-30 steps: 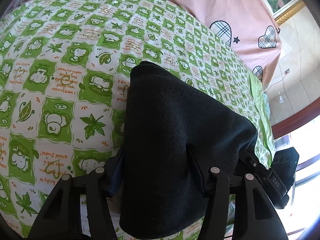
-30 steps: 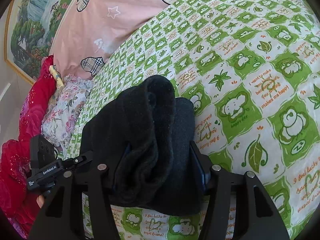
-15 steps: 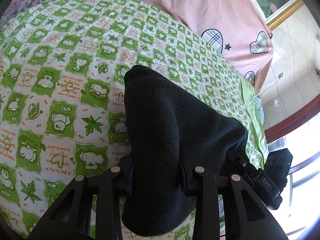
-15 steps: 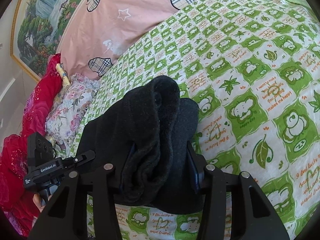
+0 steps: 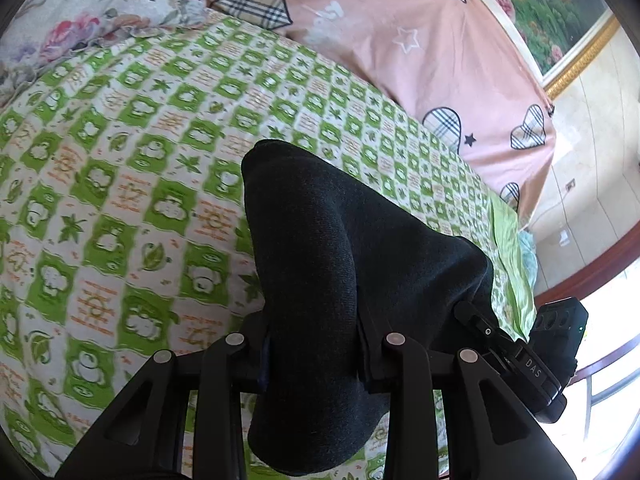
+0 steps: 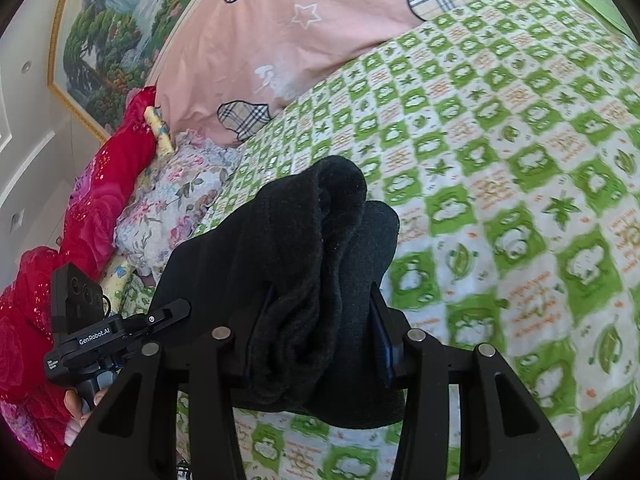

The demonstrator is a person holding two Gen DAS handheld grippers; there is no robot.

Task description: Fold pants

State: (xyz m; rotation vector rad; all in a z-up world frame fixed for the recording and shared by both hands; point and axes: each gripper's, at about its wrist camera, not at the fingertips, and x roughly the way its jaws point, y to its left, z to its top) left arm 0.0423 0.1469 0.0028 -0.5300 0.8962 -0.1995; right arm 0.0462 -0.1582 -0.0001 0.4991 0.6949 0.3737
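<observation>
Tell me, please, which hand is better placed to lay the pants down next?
Probably the right gripper: its fingers, closing on the bunched black pants, have open green bedspread beside them; the left gripper holds only one smooth fold.

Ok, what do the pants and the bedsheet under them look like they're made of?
The black pants look like thick, soft knit or fleece: matte, fuzzy nap, bunching in rounded rolls; the exact fibre can't be told. The bedsheet looks like thin woven cotton or a blend: smooth, flat, matte, with a printed green checker pattern.
</observation>
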